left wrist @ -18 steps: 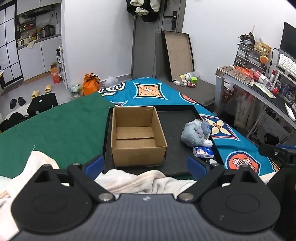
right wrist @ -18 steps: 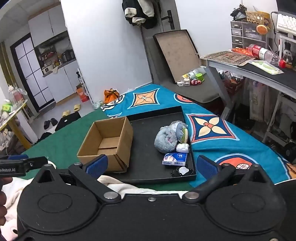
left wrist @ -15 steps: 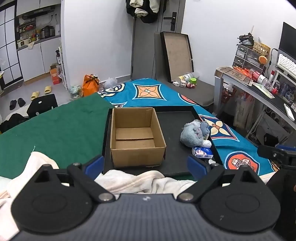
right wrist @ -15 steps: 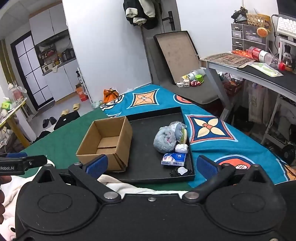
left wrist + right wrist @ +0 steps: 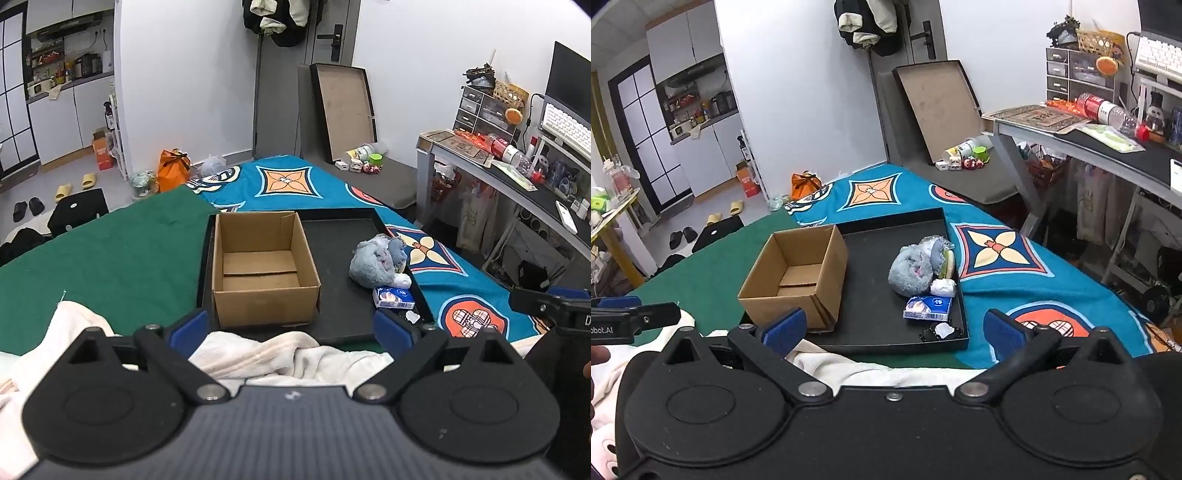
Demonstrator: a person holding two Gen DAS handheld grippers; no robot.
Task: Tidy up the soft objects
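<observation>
An open, empty cardboard box [image 5: 263, 269] [image 5: 798, 275] stands on the left part of a black tray [image 5: 340, 240] [image 5: 886, 229]. A grey-blue plush toy [image 5: 378, 260] [image 5: 912, 269] lies at the tray's right side with a small white bundle [image 5: 943, 287], a blue tissue pack [image 5: 393, 297] [image 5: 928, 307] and a small black-and-white item [image 5: 940, 332] near it. My left gripper [image 5: 291, 330] is open and empty, held back before the box. My right gripper [image 5: 892, 326] is open and empty, before the tray's near edge.
A cream towel [image 5: 280, 350] [image 5: 849, 369] lies bunched under both grippers. The tray sits on a green cloth [image 5: 110, 258] and a blue patterned blanket [image 5: 997, 254]. A desk [image 5: 1089, 147] stands at the right.
Both grippers have drifted slightly; the box and tray sit a touch higher in the views. Nothing was taken hold of.
</observation>
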